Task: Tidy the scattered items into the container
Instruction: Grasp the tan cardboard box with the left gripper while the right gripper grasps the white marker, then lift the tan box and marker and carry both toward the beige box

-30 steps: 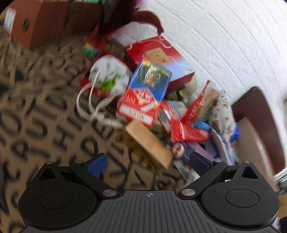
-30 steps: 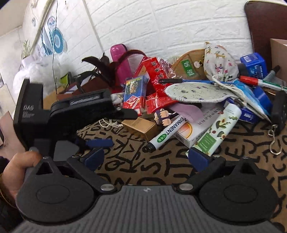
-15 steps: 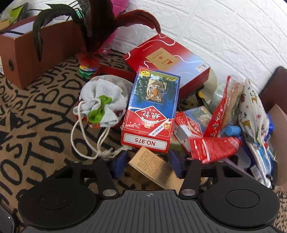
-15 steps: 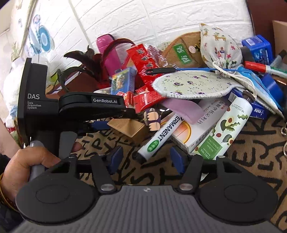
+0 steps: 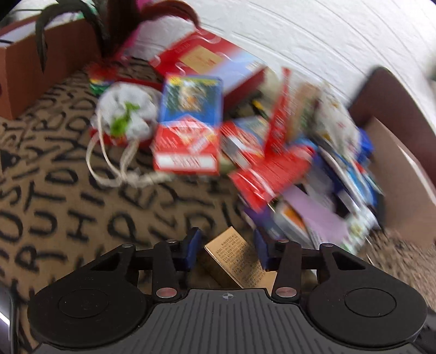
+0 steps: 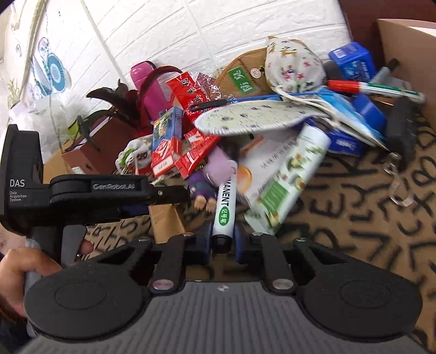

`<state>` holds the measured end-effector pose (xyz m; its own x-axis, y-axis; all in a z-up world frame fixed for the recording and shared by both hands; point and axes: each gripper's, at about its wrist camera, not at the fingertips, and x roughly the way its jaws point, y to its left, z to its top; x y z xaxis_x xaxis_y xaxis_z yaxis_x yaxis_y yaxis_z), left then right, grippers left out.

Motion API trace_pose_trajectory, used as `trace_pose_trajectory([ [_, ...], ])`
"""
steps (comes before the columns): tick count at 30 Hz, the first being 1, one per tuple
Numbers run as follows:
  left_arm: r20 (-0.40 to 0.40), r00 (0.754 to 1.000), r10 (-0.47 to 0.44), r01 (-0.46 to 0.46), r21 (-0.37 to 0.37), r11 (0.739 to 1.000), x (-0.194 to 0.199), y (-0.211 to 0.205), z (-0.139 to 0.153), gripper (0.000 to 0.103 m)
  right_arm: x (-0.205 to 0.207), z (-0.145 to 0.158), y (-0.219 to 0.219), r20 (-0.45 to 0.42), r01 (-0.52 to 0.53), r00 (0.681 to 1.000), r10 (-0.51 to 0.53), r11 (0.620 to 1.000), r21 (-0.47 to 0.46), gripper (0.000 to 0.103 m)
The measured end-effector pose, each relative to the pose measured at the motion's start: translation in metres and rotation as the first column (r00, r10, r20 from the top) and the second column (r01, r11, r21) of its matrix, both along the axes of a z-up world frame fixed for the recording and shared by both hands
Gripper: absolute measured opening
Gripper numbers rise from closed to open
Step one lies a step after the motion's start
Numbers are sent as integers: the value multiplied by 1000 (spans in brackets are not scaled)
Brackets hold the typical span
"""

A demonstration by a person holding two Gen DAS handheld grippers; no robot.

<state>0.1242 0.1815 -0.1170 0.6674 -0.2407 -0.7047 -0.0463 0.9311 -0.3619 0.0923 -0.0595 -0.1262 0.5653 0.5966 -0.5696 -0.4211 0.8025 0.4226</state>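
Against the white brick wall [image 6: 218,30], the clutter sits heaped on a brown cloth [image 6: 368,217] printed with black letters. At the far right a cardboard box [image 6: 403,40] stands open-topped beside the heap; what lies inside it I cannot make out. At the far left a brown box [image 5: 32,68] holds dark feathers [image 5: 65,16] sticking up from it. The right gripper [image 6: 222,239] has just been closing, and its blue pads now press on the capped end of a white marker [image 6: 224,207], which points away toward the heap, its far end against a small purple doll [image 6: 201,188]. The left gripper [image 5: 226,250] has also just been closing; a small tan carton [image 5: 239,261] sits between its fingers [image 5: 192,247], the right pad on the carton's edge, though a sliver of gap shows on the left, so I cannot tell whether it is truly pinched. From the right-hand view, a hand [image 6: 19,269] grips that left tool's handle, and the tan carton shows under its black arm. A green-and-white tube [image 6: 291,174] leans just beside the marker, with a flat speckled oval pad [image 6: 253,117] lying over the top of the heap. A red-and-blue card pack [image 5: 188,130] and a white drawstring pouch [image 5: 128,114] lie at the pile's left edge. Bare cloth opens in front of the heap on both the left and right sides, and the left view is heavily smeared.
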Motion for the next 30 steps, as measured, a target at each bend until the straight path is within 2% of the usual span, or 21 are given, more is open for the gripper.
trace_pose_trajectory([
  [3,-10,995,-100,100,10,995,-20,-13,2,43,-24,0,-16,-12,-27,1000,27,999,-28,18],
  [6,-24,985,-171,169,-51,984,-38,-20,2,48,-51,-2,-32,-26,-29,999,27,997,-77,18],
  [7,-23,986,-168,166,-68,984,-44,-22,1,55,-59,-4,-37,-33,-24,999,21,996,-85,18],
  [9,-21,991,-130,128,-85,988,-56,-22,1,60,-71,-6,-45,-42,-10,999,7,997,-73,18],
  [11,-25,996,-91,88,-99,991,-68,-24,4,78,-77,-5,-47,-31,1,1000,-3,997,-76,19],
  [12,-24,996,-84,81,-92,992,-73,-28,7,83,-79,-4,-46,-21,1,1000,-2,996,-88,21],
  [13,-22,996,-88,86,-74,994,-77,-33,10,88,-79,-2,-44,-8,1,1000,-2,995,-102,28],
  [14,-18,995,-102,101,-50,994,-80,-38,13,88,-79,0,-42,5,4,1000,-4,993,-117,33],
  [15,-16,992,-123,122,-26,992,-82,-43,15,88,-78,2,-40,20,8,1000,-5,992,-129,44],
  [18,-39,988,-152,154,40,987,-84,-56,11,88,-75,8,-33,80,15,997,-2,985,-170,47],
  [21,-39,990,-137,140,81,987,-84,-66,4,89,-73,7,-30,98,11,995,8,981,-195,43],
  [22,-31,990,-138,140,96,986,-83,-67,5,90,-72,5,-29,90,5,996,14,980,-198,33],
  [24,-31,988,-148,151,128,980,-84,-68,4,86,-72,2,-28,67,-3,998,18,977,-214,21],
  [25,-35,987,-157,160,157,975,-84,-68,4,77,-73,1,-28,62,-1,998,15,974,-225,18],
  [26,-39,985,-166,170,178,969,-84,-67,4,72,-75,1,-29,62,3,998,12,972,-234,18],
  [28,-50,986,-157,164,175,971,-85,-59,6,70,-78,3,-34,61,5,998,10,970,-244,18],
  [30,-55,992,-110,118,164,979,-86,-50,8,74,-79,6,-38,52,2,999,11,970,-242,18],
])
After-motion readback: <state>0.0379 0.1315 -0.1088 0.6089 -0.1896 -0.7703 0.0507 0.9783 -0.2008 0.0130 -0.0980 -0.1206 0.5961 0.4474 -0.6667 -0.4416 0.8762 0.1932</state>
